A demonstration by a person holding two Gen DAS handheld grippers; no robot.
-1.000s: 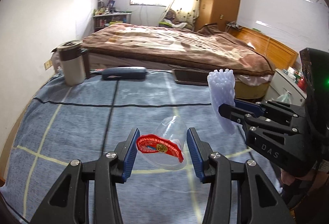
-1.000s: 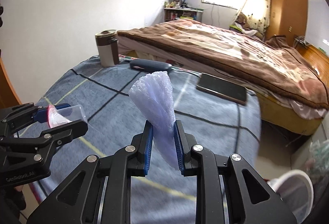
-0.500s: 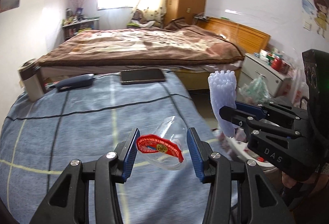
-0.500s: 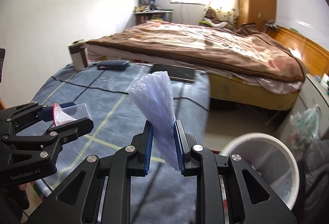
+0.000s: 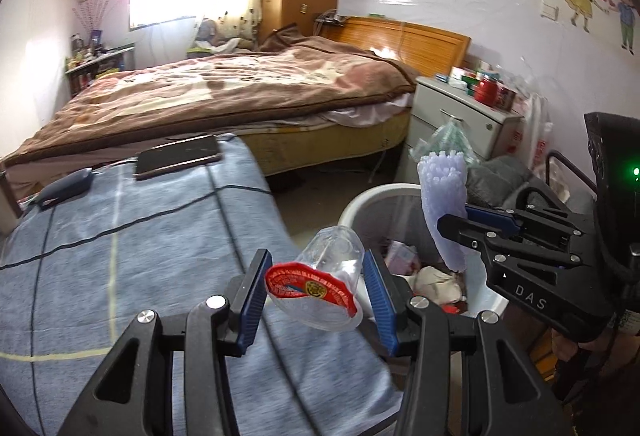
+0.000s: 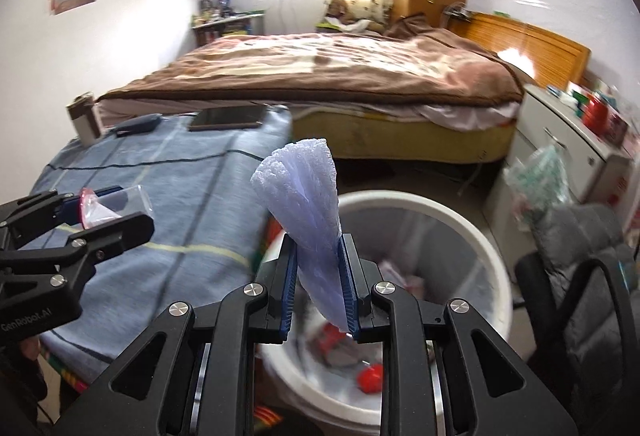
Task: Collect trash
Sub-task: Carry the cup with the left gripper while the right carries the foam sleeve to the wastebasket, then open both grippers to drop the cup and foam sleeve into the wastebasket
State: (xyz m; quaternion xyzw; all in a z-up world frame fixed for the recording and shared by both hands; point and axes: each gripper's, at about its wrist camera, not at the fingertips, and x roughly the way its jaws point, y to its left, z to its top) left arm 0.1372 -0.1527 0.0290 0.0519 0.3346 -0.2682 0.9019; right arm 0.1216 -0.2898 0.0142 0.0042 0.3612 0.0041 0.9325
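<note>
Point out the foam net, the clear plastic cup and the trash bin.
foam net [image 6: 304, 203]: right wrist view, its upper fanned part.
clear plastic cup [image 5: 334, 256]: left wrist view, transparent body.
trash bin [image 6: 486, 236]: right wrist view, white rim.

We see the table [image 5: 120, 228] under its blue checked cloth, a dark phone [image 5: 178, 155] flat at the far edge, a dark blue case [image 5: 64, 185] beside it, and a lidded tumbler [image 6: 84, 121] standing at the corner.

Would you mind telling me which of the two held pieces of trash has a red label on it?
The clear plastic cup in the left gripper; its rim carries a red seal. The foam netting in the right gripper is plain pale lilac.
</note>
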